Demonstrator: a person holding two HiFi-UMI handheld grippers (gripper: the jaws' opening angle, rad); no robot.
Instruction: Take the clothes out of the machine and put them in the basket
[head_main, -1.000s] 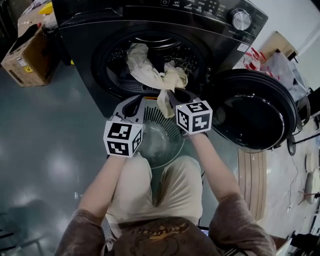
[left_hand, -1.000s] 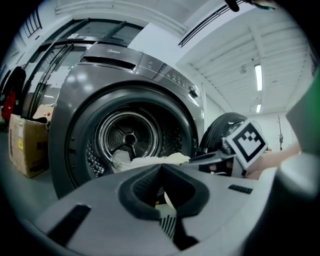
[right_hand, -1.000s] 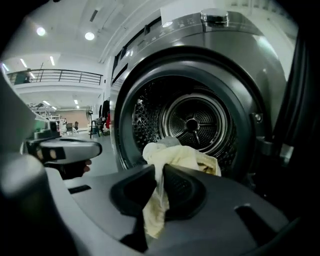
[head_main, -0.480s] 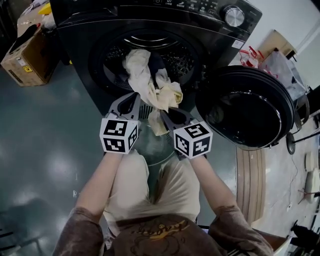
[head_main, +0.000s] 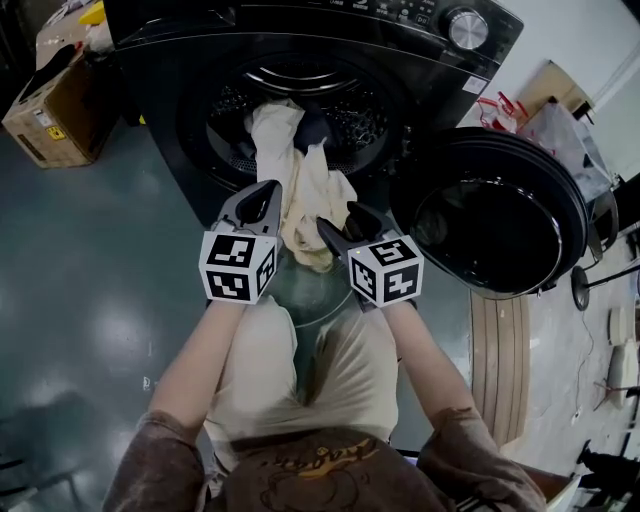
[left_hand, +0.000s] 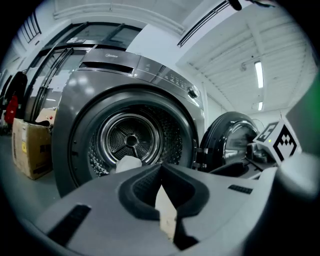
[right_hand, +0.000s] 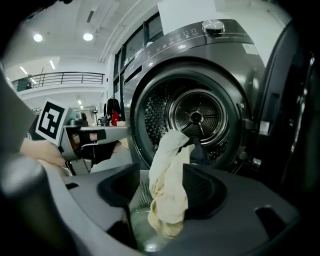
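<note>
Machine: dark grey front-loading washing machine (head_main: 180, 60), round door open
Basket: round pale plastic basket (head_main: 300, 292) on floor under drum mouth
Cloth: cream cloth (head_main: 300, 200) hangs from drum into basket
Right gripper (head_main: 337, 214): fingers just opened, cloth loose between
Left gripper (head_main: 268, 188): fingers closed, pinching cloth edge

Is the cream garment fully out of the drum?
Partly out: the cream garment hangs from the drum opening down over the basket.

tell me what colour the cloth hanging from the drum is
Cream cloth, best seen in the right gripper view.
</note>
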